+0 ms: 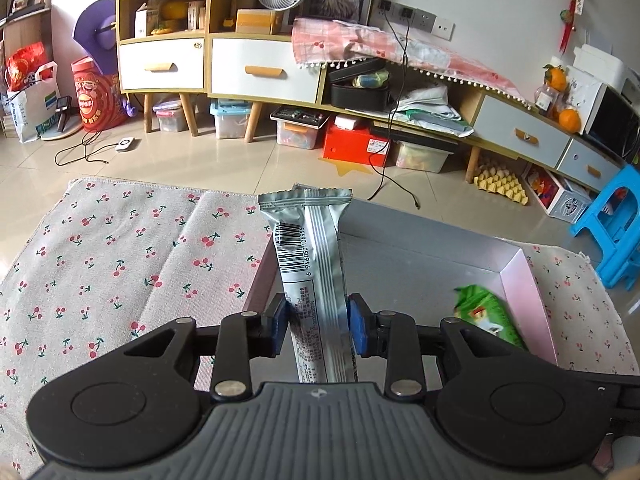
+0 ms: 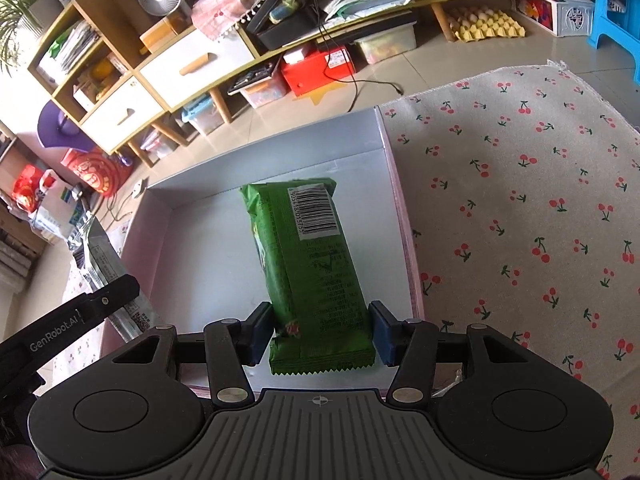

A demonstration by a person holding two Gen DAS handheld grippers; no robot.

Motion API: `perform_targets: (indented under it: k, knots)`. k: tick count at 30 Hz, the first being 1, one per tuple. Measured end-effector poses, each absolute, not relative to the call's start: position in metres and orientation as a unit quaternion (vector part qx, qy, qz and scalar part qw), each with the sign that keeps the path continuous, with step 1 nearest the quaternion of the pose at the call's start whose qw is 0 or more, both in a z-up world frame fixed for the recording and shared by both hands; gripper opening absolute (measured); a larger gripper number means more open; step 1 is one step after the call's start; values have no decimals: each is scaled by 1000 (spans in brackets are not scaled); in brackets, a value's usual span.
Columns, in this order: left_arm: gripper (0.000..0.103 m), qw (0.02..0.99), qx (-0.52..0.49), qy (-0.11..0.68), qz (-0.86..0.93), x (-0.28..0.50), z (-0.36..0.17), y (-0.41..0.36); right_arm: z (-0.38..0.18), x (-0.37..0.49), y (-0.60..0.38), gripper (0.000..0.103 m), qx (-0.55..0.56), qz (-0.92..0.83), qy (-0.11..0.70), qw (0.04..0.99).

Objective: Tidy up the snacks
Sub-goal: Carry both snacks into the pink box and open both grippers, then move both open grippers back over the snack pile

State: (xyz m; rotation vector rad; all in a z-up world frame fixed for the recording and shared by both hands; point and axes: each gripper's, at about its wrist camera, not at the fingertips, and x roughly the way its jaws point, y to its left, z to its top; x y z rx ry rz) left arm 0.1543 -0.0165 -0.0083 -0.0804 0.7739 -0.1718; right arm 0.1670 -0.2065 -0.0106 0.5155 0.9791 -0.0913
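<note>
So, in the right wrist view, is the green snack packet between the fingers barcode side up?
Yes, the green snack packet between the right hand-held gripper fingers shows its white barcode label facing the camera.

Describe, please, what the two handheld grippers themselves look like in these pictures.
Both are the same build: the left gripper and the right gripper each have a ribbed grey body, black linkage arms joined by silver rivets, round black side housings, and two blue fingertip pads. A small crosshair mark sits on the grey body. Seen from the right wrist, the left gripper's arm carries white "GenRobot.AI" lettering. No cables or sleeves show.
</note>
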Motion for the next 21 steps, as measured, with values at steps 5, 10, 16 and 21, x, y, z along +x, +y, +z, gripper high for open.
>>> perform_targets:
  k: [5,10,16,21]
  knots:
    - [52,923,-10,376,-79,150,-8,-23,-3,166,-205,60,239,-35,460,854]
    - [70,925,-2,373,-78,148,-5,-25,5,163,-204,67,226,-37,456,860]
    - [86,918,8,388,-80,141,-2,-25,13,156,-205,72,229,-39,460,857]
    - [93,916,24,391,-82,129,2,-22,22,146,-200,78,206,-39,463,861]
